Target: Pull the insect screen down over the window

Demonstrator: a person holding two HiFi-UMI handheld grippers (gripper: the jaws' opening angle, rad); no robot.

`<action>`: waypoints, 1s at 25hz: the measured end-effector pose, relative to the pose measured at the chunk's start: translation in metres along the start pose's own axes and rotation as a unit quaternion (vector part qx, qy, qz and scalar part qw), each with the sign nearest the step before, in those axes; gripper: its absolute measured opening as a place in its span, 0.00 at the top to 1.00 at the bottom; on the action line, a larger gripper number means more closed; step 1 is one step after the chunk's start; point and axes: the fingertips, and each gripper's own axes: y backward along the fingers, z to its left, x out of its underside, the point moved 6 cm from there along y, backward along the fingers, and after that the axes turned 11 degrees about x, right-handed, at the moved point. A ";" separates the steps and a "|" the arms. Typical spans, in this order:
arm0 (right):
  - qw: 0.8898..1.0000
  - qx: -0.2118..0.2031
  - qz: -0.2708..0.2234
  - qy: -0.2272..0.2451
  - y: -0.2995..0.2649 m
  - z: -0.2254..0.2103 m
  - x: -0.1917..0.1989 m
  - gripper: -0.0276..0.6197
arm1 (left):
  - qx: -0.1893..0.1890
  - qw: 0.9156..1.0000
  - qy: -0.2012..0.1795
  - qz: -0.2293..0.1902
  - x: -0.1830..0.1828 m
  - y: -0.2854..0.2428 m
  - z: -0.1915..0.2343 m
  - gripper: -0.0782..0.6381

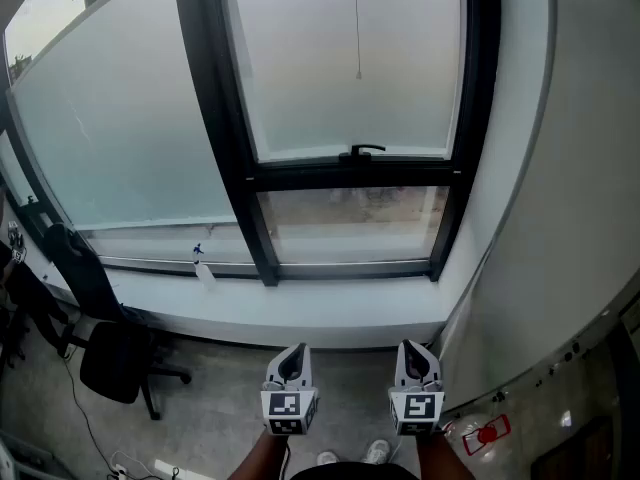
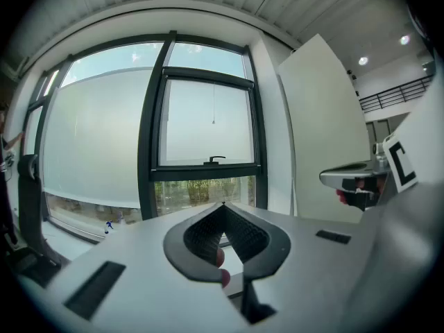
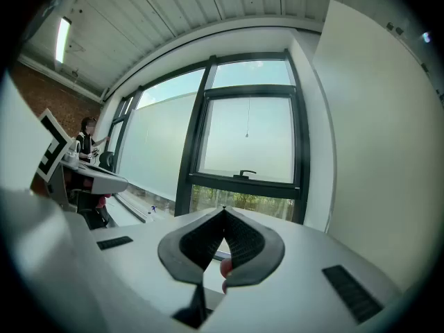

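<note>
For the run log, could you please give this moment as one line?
left gripper: shut, empty; right gripper: shut, empty; cord: hanging free in window, untouched

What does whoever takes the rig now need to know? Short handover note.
Left gripper: shut, empty, held low in front of the person, well short of the window.
Right gripper: shut, empty, beside the left one.
Pull cord: hangs free down the middle of the upper pane, its end above the handle.
Screen: not seen drawn over the pane.
Done: nothing; cord untouched.
Left: reach up, grip the cord end, pull the screen down.
</note>
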 end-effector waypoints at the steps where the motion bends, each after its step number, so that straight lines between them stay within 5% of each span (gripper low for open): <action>1: 1.000 -0.001 0.001 0.000 0.000 0.000 0.001 0.95 | 0.000 1.000 0.003 0.003 0.002 0.000 -0.001 0.89; 25: 1.000 -0.013 -0.014 -0.009 -0.014 -0.009 0.002 0.95 | -0.003 1.000 0.005 0.019 0.005 -0.011 -0.016 0.89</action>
